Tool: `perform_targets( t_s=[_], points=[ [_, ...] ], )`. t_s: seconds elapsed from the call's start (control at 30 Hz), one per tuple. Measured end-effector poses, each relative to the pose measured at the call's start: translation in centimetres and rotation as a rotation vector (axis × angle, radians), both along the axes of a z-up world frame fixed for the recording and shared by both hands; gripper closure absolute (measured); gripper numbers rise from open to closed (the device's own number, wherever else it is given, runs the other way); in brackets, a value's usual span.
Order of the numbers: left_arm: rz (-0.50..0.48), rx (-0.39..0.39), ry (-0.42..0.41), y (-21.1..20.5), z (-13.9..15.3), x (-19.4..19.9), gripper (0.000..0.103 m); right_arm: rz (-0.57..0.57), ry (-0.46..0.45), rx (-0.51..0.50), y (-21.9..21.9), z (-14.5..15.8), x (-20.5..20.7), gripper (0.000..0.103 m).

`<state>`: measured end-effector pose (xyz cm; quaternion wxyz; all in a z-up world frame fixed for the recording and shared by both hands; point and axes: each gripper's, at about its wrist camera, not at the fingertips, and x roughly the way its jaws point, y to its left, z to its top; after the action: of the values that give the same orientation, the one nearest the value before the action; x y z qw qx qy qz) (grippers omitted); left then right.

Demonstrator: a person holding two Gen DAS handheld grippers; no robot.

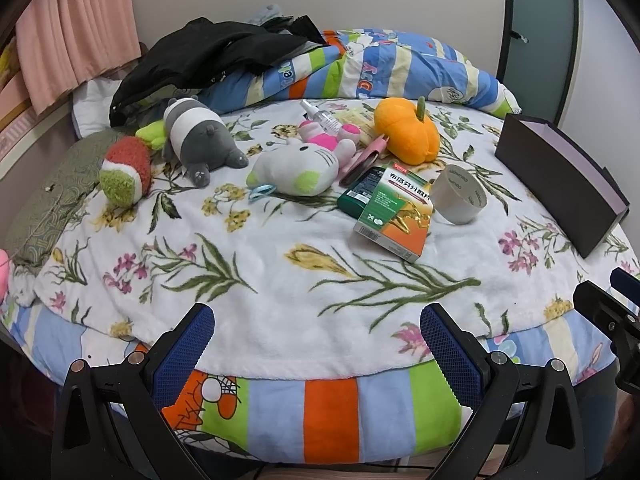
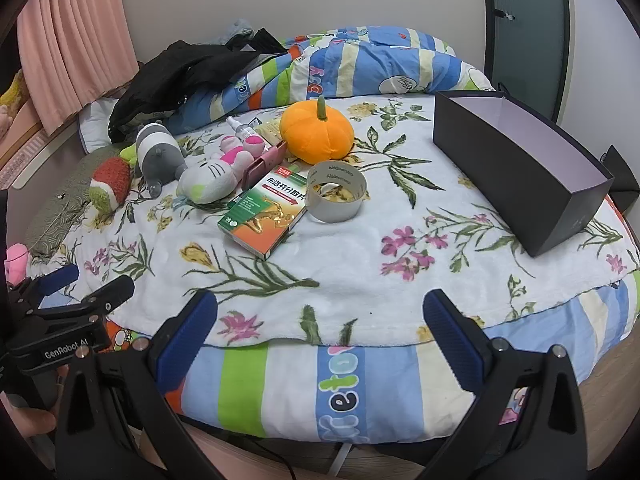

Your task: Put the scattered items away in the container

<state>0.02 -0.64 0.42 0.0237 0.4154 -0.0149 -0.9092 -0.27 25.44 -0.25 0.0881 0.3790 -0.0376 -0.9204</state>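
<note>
The left hand-held gripper [image 1: 318, 344] sits at the bottom centre of its own view, jaws spread wide with nothing between them, hanging over the near edge of the bed [image 1: 328, 412]. The right hand-held gripper [image 2: 320, 336] is likewise released and empty at the bottom centre of its view.

A white flowered blanket [image 1: 280, 248] covers the bed, and the scattered items lie in a cluster across the middle of it. In the left wrist view, from left to right: a red and green plush [image 1: 124, 176], a grey and white plush [image 1: 200, 136], a white cat plush [image 1: 300, 168], a clear spray bottle [image 1: 322, 118] behind it, an orange pumpkin plush [image 1: 408, 132], a green and orange medicine box [image 1: 396, 212] and a roll of tape [image 1: 460, 194] just beside the box.

The container, a dark open box [image 2: 520, 168], stands at the right of the right wrist view, well apart from the cluster, and its visible interior shows only bare walls. A black garment [image 2: 188, 76] and a striped quilt [image 2: 360, 68] lie heaped at the upper part of the frame, with a pink curtain [image 2: 76, 48] at upper left.
</note>
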Motion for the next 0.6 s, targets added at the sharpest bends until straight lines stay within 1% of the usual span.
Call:
perform_targets(
  t_s=[0.6],
  points=[
    [0.002,0.002,0.002,-0.16,0.01,0.00,0.000,0.005,-0.007,-0.006,-0.11,-0.15,-0.03,0.000]
  ],
)
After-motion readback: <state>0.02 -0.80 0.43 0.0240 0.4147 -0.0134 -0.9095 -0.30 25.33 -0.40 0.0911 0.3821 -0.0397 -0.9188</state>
